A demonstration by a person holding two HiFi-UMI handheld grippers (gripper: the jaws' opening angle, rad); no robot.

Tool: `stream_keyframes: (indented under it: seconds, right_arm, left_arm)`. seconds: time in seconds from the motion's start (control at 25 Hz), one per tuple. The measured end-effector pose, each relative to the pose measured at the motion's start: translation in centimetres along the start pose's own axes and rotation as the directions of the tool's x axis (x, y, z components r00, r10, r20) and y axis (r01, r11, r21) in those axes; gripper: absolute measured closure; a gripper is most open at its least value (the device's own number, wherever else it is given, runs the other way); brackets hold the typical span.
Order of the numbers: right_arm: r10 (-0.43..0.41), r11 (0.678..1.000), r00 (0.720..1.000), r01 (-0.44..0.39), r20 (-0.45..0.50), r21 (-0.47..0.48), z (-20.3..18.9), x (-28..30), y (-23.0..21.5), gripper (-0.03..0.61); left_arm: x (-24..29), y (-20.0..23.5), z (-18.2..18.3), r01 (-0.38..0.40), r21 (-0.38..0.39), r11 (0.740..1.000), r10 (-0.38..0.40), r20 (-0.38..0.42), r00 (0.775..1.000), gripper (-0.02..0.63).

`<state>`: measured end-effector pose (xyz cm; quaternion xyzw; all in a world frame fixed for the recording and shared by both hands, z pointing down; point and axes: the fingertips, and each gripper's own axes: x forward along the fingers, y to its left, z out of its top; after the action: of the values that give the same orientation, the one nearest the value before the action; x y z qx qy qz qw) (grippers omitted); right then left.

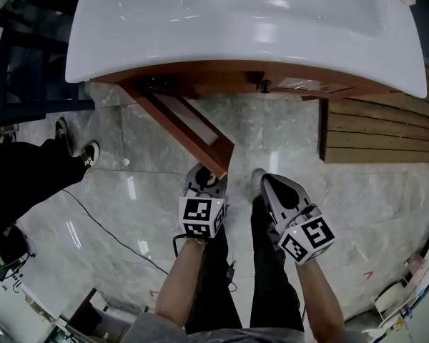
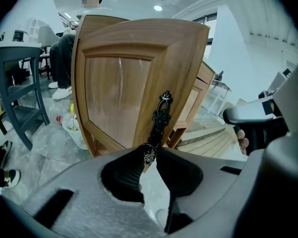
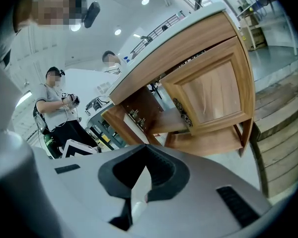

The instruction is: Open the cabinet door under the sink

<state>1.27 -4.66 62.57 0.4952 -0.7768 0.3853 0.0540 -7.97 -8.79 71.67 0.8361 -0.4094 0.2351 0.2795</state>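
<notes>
Already swung wide, the cabinet door (image 1: 189,123) stands open beneath the sink (image 1: 236,27), its top edge running from the hinge side under the basin's left out toward the person. Its black ornate handle (image 2: 160,118) runs nearly upright along the free edge. The left tool (image 2: 150,155) is clenched on that handle's lower end. The right tool (image 3: 144,150) hangs just beside, jaws pressed together on nothing.
</notes>
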Motion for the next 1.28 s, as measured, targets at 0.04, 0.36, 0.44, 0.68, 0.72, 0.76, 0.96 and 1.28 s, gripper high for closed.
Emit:
stream_keyframes:
  seconds: [0.04, 0.36, 0.44, 0.68, 0.72, 0.76, 0.96, 1.28]
  right_arm:
    - [-0.010, 1.000, 1.000, 0.010, 0.007, 0.005, -0.4, 0.0, 0.4, 0.569]
    - [-0.064, 0.997, 0.997, 0.062, 0.048, 0.036, -4.1, 1.5, 4.6, 0.569]
    - [-0.070, 0.997, 0.996, 0.068, 0.055, 0.037, -4.9, 2.2, 6.0, 0.569]
    - [-0.076, 0.997, 0.994, 0.074, 0.073, 0.030, -6.5, 3.2, 9.3, 0.569]
    - [-0.078, 0.997, 0.994, 0.076, 0.077, 0.029, -6.6, 3.2, 9.7, 0.569]
    - [-0.080, 0.997, 0.994, 0.078, 0.081, 0.027, -6.6, 3.2, 10.0, 0.569]
    - [-0.094, 0.995, 0.990, 0.093, 0.103, 0.021, -6.7, 3.2, 11.4, 0.569]
    - [-0.130, 0.991, 0.985, 0.124, 0.112, 0.057, -8.3, 1.7, 13.5, 0.569]
  left_arm:
    - [-0.4, 0.2, -0.3, 0.012, 0.013, 1.000, -0.012, -0.001, 1.000, 0.528]
    - [-4.1, 2.6, -2.5, 0.107, 0.080, 0.991, -0.104, -0.034, 0.994, 0.529]
    - [-4.9, 3.4, -2.9, 0.126, 0.095, 0.987, -0.123, -0.036, 0.992, 0.531]
    - [-7.3, 6.9, -5.1, 0.119, 0.117, 0.986, -0.116, -0.032, 0.993, 0.548]
    - [-7.5, 7.4, -5.3, 0.118, 0.136, 0.984, -0.114, -0.037, 0.993, 0.549]
    - [-7.8, 7.7, -5.3, 0.116, 0.149, 0.982, -0.111, -0.040, 0.993, 0.551]
    - [-9.0, 9.2, -5.0, 0.100, 0.180, 0.979, -0.092, -0.052, 0.994, 0.558]
    - [-10.9, 13.1, -5.3, 0.003, 0.198, 0.980, 0.013, -0.082, 0.997, 0.577]
